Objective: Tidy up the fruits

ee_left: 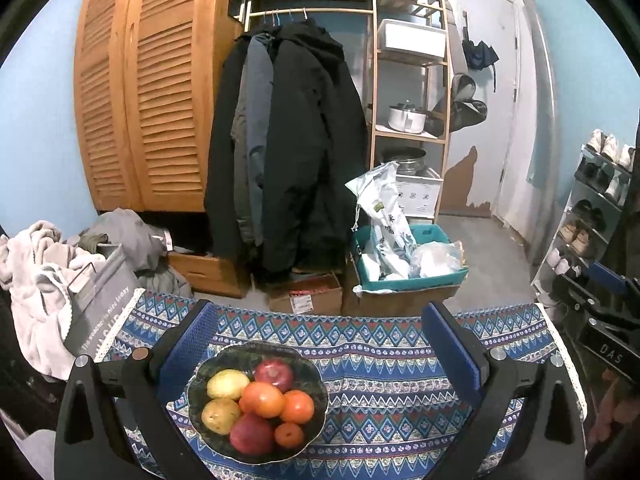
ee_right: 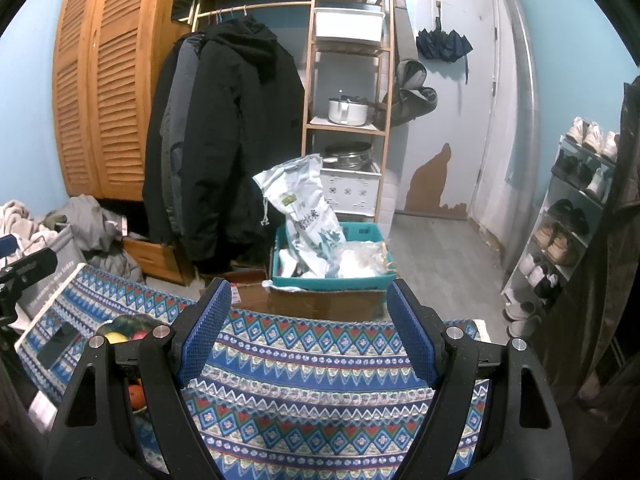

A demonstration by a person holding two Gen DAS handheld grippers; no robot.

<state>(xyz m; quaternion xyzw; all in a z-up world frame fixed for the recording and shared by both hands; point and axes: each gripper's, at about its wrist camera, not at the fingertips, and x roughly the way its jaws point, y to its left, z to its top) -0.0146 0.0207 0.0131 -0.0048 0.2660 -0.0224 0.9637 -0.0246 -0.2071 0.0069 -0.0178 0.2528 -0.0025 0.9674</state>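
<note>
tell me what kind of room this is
Most likely a lived-in bedroom or entryway at home: coats hang on an open rail beside a louvred wooden wardrobe, and a shoe rack stands near the door.

Left tongs [ee_left: 320, 352]: jaws spread wide, nothing clamped, blue pads [ee_left: 188, 344] facing each other, pitched down toward the bench. Black finger arms come in from 7 and 5 o'clock of the left wrist view. Right tongs [ee_right: 308, 332]: same pose, jaws apart and empty, pitched down, arms at 7 and 5 o'clock. In the left wrist view, the right tongs' body shows at 3 o'clock.
</note>
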